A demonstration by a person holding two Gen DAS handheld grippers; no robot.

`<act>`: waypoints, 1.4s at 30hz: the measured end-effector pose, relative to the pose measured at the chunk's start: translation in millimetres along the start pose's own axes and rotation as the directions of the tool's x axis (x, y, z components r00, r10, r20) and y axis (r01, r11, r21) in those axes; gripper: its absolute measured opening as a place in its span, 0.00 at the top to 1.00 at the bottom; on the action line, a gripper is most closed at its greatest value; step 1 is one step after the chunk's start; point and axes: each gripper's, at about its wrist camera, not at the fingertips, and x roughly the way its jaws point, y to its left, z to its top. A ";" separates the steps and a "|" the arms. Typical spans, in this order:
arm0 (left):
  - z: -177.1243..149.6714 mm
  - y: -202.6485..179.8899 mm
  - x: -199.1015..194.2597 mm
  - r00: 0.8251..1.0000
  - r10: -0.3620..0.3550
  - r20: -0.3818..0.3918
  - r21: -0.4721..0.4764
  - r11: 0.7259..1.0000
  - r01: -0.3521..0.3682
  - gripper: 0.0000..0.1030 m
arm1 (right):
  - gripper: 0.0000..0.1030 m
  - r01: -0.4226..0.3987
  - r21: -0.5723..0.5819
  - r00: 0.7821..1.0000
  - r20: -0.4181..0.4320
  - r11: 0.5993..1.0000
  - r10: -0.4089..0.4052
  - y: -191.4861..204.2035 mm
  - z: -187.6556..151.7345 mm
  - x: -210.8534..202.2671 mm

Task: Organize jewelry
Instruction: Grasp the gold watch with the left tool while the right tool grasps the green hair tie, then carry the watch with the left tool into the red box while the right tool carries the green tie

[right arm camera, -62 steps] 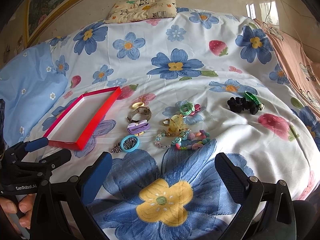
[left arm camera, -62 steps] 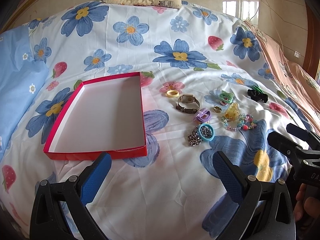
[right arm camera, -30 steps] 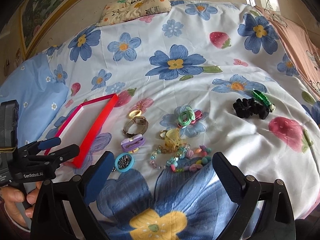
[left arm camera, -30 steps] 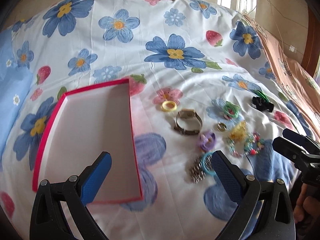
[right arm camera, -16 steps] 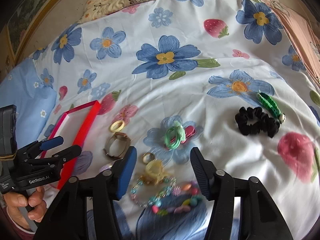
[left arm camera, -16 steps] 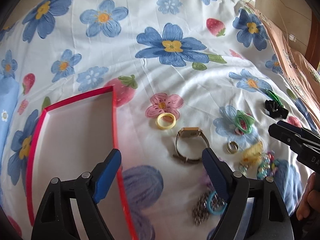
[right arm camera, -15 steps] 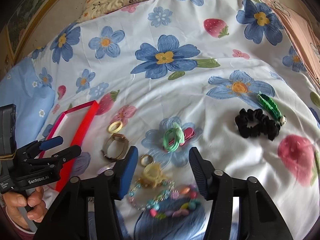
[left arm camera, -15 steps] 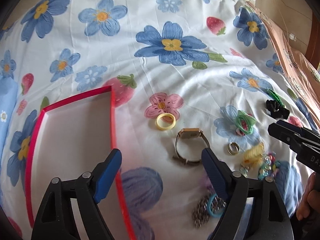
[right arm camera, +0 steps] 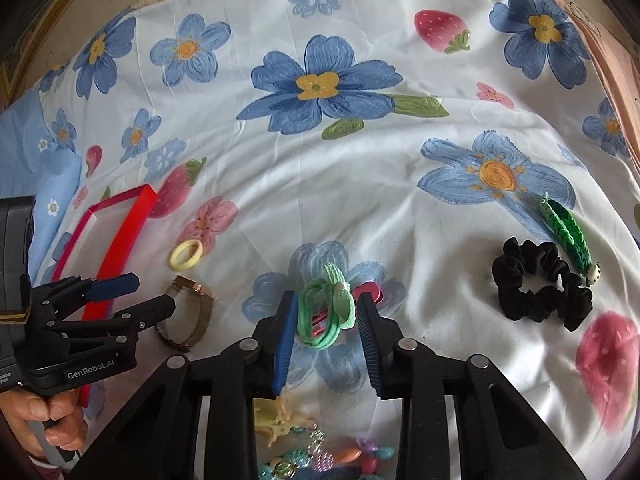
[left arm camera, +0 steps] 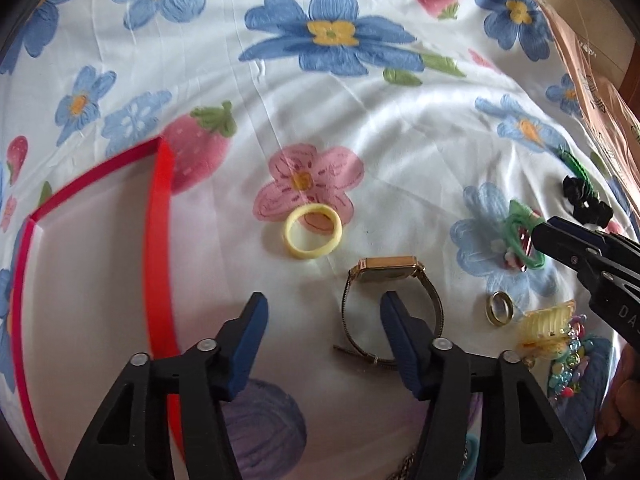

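Gold metal is seen low in the left wrist view: a watch [left arm camera: 390,304] lies on the floral sheet [left arm camera: 360,120], and the left gripper [left arm camera: 323,330] is held just over it with its blue pads [left arm camera: 250,338] moderately apart, gripping nothing. The right pad is placed inside the watch's band loop, the left pad outside it on bare sheet. A yellow band [left arm camera: 313,232] is found just beyond the watch, on a pink flower. A red tray [left arm camera: 160,240] is seen at the left, its white floor bare where visible. A ring [left arm camera: 499,308] and a yellow claw clip [left arm camera: 546,326] lie to the right, beads [left arm camera: 570,364] beside the clip.

From the right wrist view, the right gripper [right arm camera: 326,334] is held narrow around a green tie [right arm camera: 326,312], one pad on each side; whether the pads touch it cannot be told. A black scrunchie [right arm camera: 540,290] and a green clip [right arm camera: 566,236] are seen well to the right, touching each other. The left gripper, the watch, the band and the tray are visible at the left.
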 end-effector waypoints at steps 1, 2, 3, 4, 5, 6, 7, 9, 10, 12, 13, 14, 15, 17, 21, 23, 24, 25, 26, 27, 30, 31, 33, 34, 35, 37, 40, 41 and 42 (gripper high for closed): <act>0.7 -1.6 3.2 1.000 0.004 -0.006 0.007 1.000 -0.004 0.54 | 0.77 0.005 -0.004 1.000 -0.009 1.000 -0.005 0.5 -0.3 2.7; 1.3 -3.4 5.5 1.000 0.008 -0.009 0.017 1.000 -0.008 0.57 | 0.81 0.010 -0.007 1.000 -0.017 1.000 -0.010 0.3 -0.9 6.1; 1.6 -5.5 7.1 1.000 0.009 -0.008 0.026 1.000 -0.008 0.60 | 0.82 0.017 -0.013 1.000 -0.026 1.000 -0.017 -0.2 -1.7 9.3; 1.1 -7.0 7.2 1.000 0.009 -0.009 0.032 0.999 -0.009 0.64 | 0.86 0.023 -0.018 0.999 -0.029 1.000 -0.023 0.3 -2.8 10.9; 1.3 -8.2 7.6 1.000 0.006 -0.007 0.038 0.999 -0.006 0.67 | 0.86 0.027 -0.020 0.999 -0.032 0.999 -0.027 -0.2 -4.0 12.8; 1.2 -9.1 7.7 1.000 0.002 -0.006 0.041 0.999 -0.002 0.77 | 0.86 0.026 -0.019 0.999 -0.033 0.999 -0.026 -1.2 -5.0 13.7; 0.5 -8.8 7.4 1.000 -0.003 -0.007 0.041 0.999 0.003 0.87 | 0.87 0.026 -0.019 0.999 -0.030 0.999 -0.026 -0.6 -5.3 14.0; -0.2 -7.7 6.0 1.000 -0.023 -0.005 0.037 0.999 0.023 0.95 | 0.89 0.024 -0.020 0.999 -0.020 1.000 -0.024 -0.4 -6.1 11.9; -1.5 -6.6 3.8 1.000 -0.030 -0.005 0.034 0.999 0.030 0.96 | 0.90 0.017 -0.018 1.000 -0.015 1.000 -0.017 0.1 -6.2 9.8; -2.5 -5.2 -1.1 0.999 -0.040 0.007 0.029 0.999 0.040 0.97 | 0.90 0.009 -0.015 1.000 -0.004 1.000 -0.009 0.8 -5.9 5.8; -3.0 -4.3 -4.3 0.999 -0.047 0.016 0.025 0.999 0.047 0.97 | 0.90 0.004 -0.013 1.000 0.001 1.000 -0.004 2.0 -5.5 2.6; -4.1 -3.5 -7.7 0.998 -0.053 0.021 0.021 0.998 0.052 0.97 | 0.90 -0.002 -0.009 1.000 0.006 1.000 0.002 2.7 -5.4 0.0; -5.2 -2.3 -11.3 0.998 -0.059 0.026 0.016 0.998 0.058 0.97 | 0.90 -0.010 -0.006 1.000 0.011 1.000 0.010 3.3 -5.0 -2.6; -8.4 0.6 -19.6 0.996 -0.077 0.042 0.006 0.997 0.076 0.97 | 0.90 -0.026 0.003 0.999 0.022 1.000 0.026 4.5 -4.4 -9.4; -16.3 10.1 -39.0 0.991 -0.110 0.074 -0.024 0.993 0.112 0.98 | 0.90 -0.054 0.009 0.998 0.039 0.998 0.054 10.5 -3.4 -20.8; -20.6 17.5 -49.6 0.988 -0.123 0.088 -0.043 0.991 0.127 0.98 | 0.90 -0.067 0.006 0.997 0.045 0.998 0.066 15.6 -2.8 -25.1; -22.7 21.9 -55.6 0.987 -0.127 0.097 -0.052 0.990 0.132 0.98 | 0.90 -0.072 0.005 0.996 0.047 0.997 0.072 19.1 -2.9 -26.7; -24.2 25.3 -60.8 0.986 -0.128 0.105 -0.060 0.989 0.135 0.98 | 0.90 -0.082 0.003 0.995 0.050 0.997 0.082 22.5 -2.4 -28.6; -26.4 29.9 -66.8 0.985 -0.128 0.115 -0.069 0.988 0.137 0.98 | 0.90 -0.092 0.001 0.994 0.052 0.996 0.092 26.3 -1.7 -30.1; -29.1 32.7 -72.0 0.984 -0.129 0.121 -0.074 0.988 0.138 0.98 | 0.90 -0.102 -0.003 0.993 0.053 0.995 0.102 30.7 -0.3 -31.4; -36.8 47.1 -90.3 0.982 -0.113 0.150 -0.093 0.987 0.128 0.98 | 0.90 -0.125 -0.018 0.991 0.055 0.992 0.125 44.7 1.6 -33.3; -39.4 50.5 -95.4 0.982 -0.109 0.157 -0.100 0.987 0.126 0.98 | 0.90 -0.133 -0.025 0.989 0.054 0.991 0.134 50.7 2.3 -33.0; -45.3 61.6 -106.3 0.980 -0.099 0.172 -0.120 0.985 0.120 0.98 | 0.90 -0.150 -0.035 0.987 0.050 0.988 0.152 61.0 3.7 -31.1; -47.0 66.1 -110.4 0.980 -0.095 0.177 -0.128 0.985 0.118 0.98 | 0.90 -0.162 -0.041 0.985 0.046 0.986 0.164 67.7 4.6 -29.5; -49.6 72.3 -114.5 0.980 -0.086 0.181 -0.139 0.984 0.112 0.98 | 0.90 -0.172 -0.048 0.984 0.042 0.984 0.174 74.5 5.1 -27.8; -54.0 82.8 -120.1 0.980 -0.067 0.185 -0.156 0.983 0.097 0.98 | 0.90 -0.187 -0.064 0.981 0.036 0.980 0.189 88.2 5.7 -24.5; -60.6 100.9 -127.6 0.982 -0.042 0.186 -0.189 0.979 0.078 0.98 | 0.90 -0.213 -0.089 0.976 0.025 0.973 0.216 109.4 7.4 -18.9; -62.6 106.3 -129.9 0.982 -0.033 0.188 -0.200 0.977 0.071 0.98 | 0.90 -0.220 -0.095 0.975 0.022 0.971 0.223 114.9 8.0 -17.5; -64.8 112.1 -132.7 0.982 -0.024 0.190 -0.212 0.975 0.065 0.98 | 0.90 -0.227 -0.101 0.973 0.020 0.969 0.230 120.5 8.7 -16.0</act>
